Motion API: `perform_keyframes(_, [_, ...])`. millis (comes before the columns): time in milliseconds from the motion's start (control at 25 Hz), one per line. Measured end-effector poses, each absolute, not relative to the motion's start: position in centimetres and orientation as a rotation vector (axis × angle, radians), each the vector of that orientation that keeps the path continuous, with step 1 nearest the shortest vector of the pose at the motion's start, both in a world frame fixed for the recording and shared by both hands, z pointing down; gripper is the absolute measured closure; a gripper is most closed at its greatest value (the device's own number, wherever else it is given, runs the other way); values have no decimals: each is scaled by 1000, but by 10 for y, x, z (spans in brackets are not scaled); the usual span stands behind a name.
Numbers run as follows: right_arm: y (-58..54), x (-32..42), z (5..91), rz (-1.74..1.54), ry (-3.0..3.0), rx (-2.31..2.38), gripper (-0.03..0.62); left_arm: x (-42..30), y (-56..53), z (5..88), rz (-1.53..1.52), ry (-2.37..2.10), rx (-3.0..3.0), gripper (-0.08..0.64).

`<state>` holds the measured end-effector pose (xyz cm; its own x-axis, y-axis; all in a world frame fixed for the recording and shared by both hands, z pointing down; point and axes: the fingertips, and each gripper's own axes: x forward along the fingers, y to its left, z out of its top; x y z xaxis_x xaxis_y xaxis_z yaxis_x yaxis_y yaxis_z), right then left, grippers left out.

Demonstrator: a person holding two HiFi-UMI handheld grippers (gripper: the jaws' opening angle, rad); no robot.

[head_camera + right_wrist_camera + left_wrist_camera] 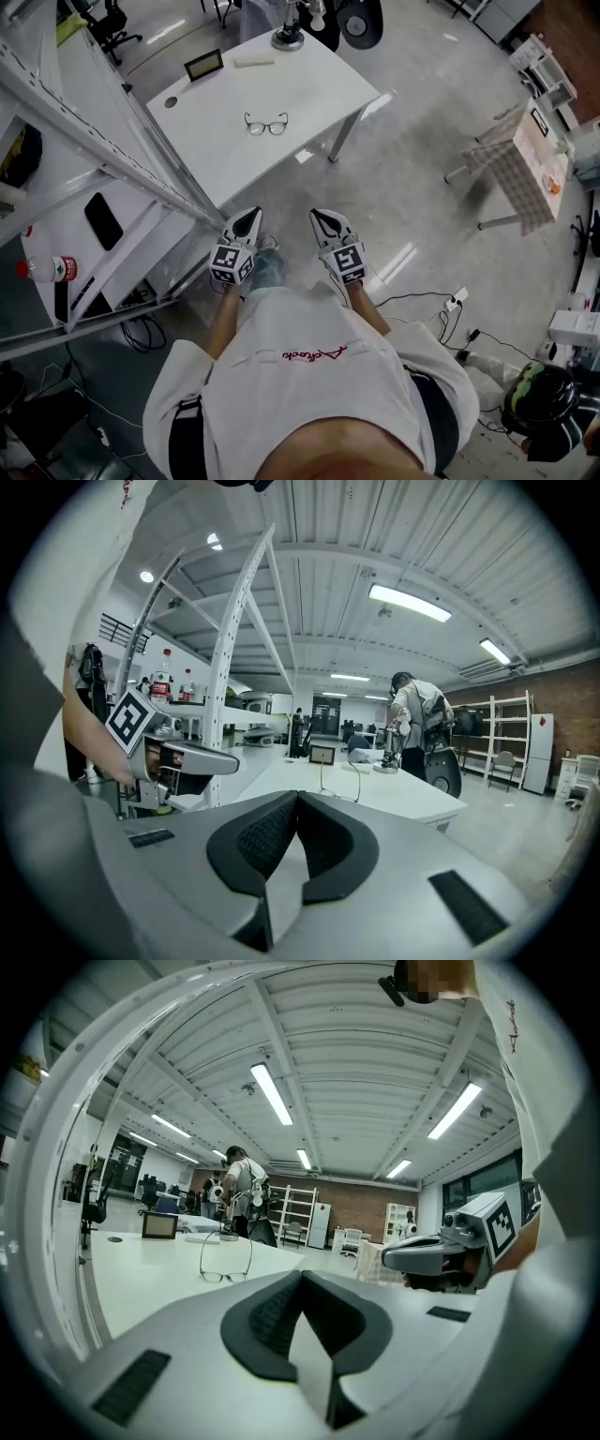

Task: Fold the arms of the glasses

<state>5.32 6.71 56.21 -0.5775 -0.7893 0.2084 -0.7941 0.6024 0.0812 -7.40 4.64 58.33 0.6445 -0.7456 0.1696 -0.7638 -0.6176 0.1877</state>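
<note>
Dark-framed glasses (266,124) stand on the white table (309,89) with their arms unfolded; they also show ahead as the glasses (225,1262) in the left gripper view and the glasses (338,781) in the right gripper view. My left gripper (249,218) and right gripper (324,220) are held side by side over the floor, short of the table's near corner, both shut with nothing between their pads. Each gripper sees the other: the right gripper (398,1259) and the left gripper (220,761).
A small picture frame (203,65), a flat white bar (254,63) and a lamp base (288,38) sit at the table's far side. A white metal rack (103,159) rises at my left. A checked-cloth table (520,169) and floor cables (441,309) lie to the right. A person (417,719) stands beyond the table.
</note>
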Motion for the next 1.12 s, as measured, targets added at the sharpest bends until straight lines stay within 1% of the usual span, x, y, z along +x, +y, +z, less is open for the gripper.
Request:
perform_keyframes(680, [-71,21,541,-3,-2567,1338,584,-100,-104,573,68,-1163,2634,534])
perform_keyframes(1120, [-108,24,560,80,-2548,1381,584,-101,-148,594,128,-1135,2615,534])
